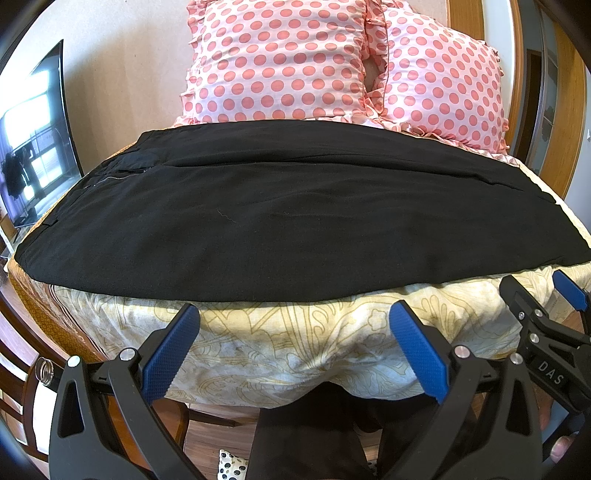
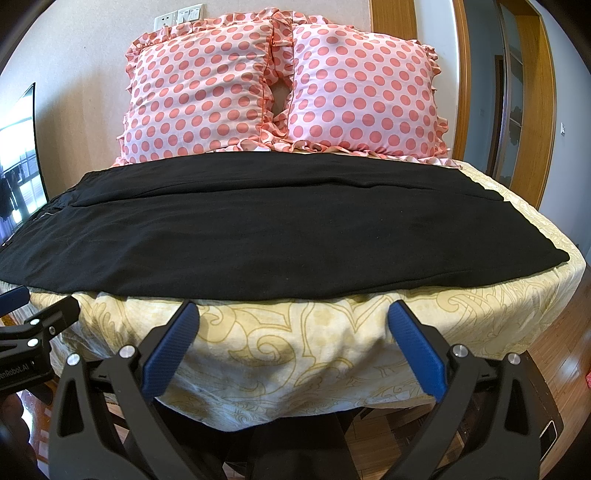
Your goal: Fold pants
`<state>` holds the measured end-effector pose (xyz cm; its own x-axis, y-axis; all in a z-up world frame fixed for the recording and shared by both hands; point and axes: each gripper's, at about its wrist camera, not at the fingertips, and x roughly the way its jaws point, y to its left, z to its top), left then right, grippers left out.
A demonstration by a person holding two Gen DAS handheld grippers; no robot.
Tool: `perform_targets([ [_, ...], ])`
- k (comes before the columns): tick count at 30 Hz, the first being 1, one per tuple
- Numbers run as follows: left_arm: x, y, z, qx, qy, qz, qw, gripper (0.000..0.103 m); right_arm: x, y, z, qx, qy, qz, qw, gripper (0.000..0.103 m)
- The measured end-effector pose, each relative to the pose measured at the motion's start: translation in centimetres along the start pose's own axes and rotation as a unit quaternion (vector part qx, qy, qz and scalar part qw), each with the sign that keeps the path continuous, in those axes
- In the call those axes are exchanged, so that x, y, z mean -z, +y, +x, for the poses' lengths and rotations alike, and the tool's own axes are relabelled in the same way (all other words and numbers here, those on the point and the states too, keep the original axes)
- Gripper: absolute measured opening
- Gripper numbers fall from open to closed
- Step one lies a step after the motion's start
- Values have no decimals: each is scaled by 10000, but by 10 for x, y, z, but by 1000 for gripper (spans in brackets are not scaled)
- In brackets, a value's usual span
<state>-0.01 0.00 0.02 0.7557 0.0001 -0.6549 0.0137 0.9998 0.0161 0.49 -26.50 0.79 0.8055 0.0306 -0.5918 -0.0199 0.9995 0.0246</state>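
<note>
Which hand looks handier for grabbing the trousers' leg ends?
Probably the right gripper: the black pants' leg ends lie on its side, while the left gripper faces the middle. Both are open.

Bedroom, daylit, seen from the foot of a bed.

Ahead of the tongs lies the bed (image 2: 314,354), its cream sheet (image 1: 280,339) patterned with gold scrolls; past it two pink dotted pillows (image 2: 280,88) lean on a beige wall (image 1: 122,74) that carries a socket plate (image 2: 179,16). To the left a TV (image 1: 37,147) mirrors bright windows. To the right are wood door frames (image 2: 539,99), and a wood floor (image 2: 565,350) lies low.
</note>
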Motion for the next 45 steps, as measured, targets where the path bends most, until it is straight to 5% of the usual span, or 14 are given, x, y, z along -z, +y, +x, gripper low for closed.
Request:
perform_targets([
  [13, -7, -1, 0, 30, 174, 66, 9998, 102, -14, -18, -11, -126, -147, -13, 9998, 101],
  [20, -34, 2, -2, -181, 199, 133, 9995, 102, -89, -84, -4, 479, -380, 403, 9973, 101],
  [26, -86, 6, 6, -14, 38, 31, 10000, 102, -192, -159, 79, 1272, -34, 664, 9896, 101],
  [28, -105, 8, 14, -128, -147, -16, 9998, 102, -223, -190, 124, 1672, 250, 896, 9815, 100],
  [30, -121, 10, 23, -262, -326, -51, 9991, 102, -247, -219, 174, 2042, 731, 1128, 9697, 82],
  [32, -134, 10, 35, -207, -273, 6, 9994, 102, -259, -250, 226, 2157, 1332, 1590, 9542, 52],
  [35, -145, 10, 48, -405, -200, 50, 9990, 102, -261, -283, 279, 2115, 1910, 2324, 9299, 33],
  [39, -156, 15, 62, -298, -173, -7, 9994, 102, -259, -306, 319, 2282, 2177, 2900, 9036, 32],
  [45, -164, 15, 79, -265, -44, 64, 9996, 102, -265, -312, 344, 2700, 2154, 2878, 8932, 32],
])
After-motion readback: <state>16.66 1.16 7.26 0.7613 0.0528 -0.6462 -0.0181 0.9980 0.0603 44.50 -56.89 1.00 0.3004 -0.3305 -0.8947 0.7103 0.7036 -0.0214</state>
